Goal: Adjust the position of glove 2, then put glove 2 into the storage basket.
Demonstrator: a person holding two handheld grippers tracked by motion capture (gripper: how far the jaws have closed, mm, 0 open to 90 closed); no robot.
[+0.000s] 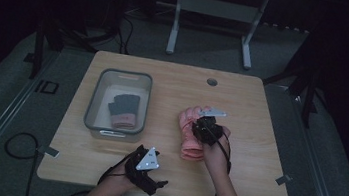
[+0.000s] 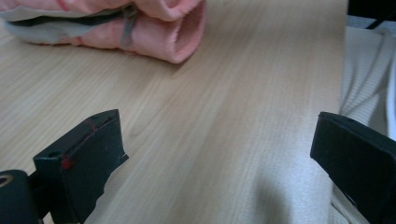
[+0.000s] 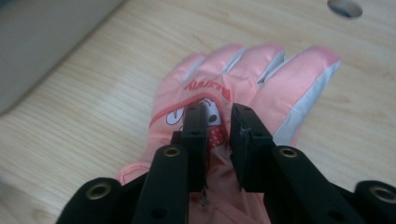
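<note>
A pink glove (image 1: 188, 139) with grey trim lies flat on the wooden table (image 1: 251, 153), fingers pointing away from me. In the right gripper view the glove (image 3: 261, 70) shows a cartoon print and red lettering. My right gripper (image 1: 203, 124) points down on the back of the glove; its jaws (image 3: 219, 114) stand a narrow gap apart with a low fold of glove fabric between them, not pinched. My left gripper (image 1: 155, 175) rests near the table's front edge, left of the glove's cuff (image 2: 182, 32), open (image 2: 217, 140) with bare wood between its jaws.
A grey plastic bin (image 1: 91, 113) stands on the left half of the table and holds a dark grey and pink glove (image 1: 123, 109). A round cable hole (image 1: 212, 81) sits near the far edge. Floor and a frame's legs lie beyond the table.
</note>
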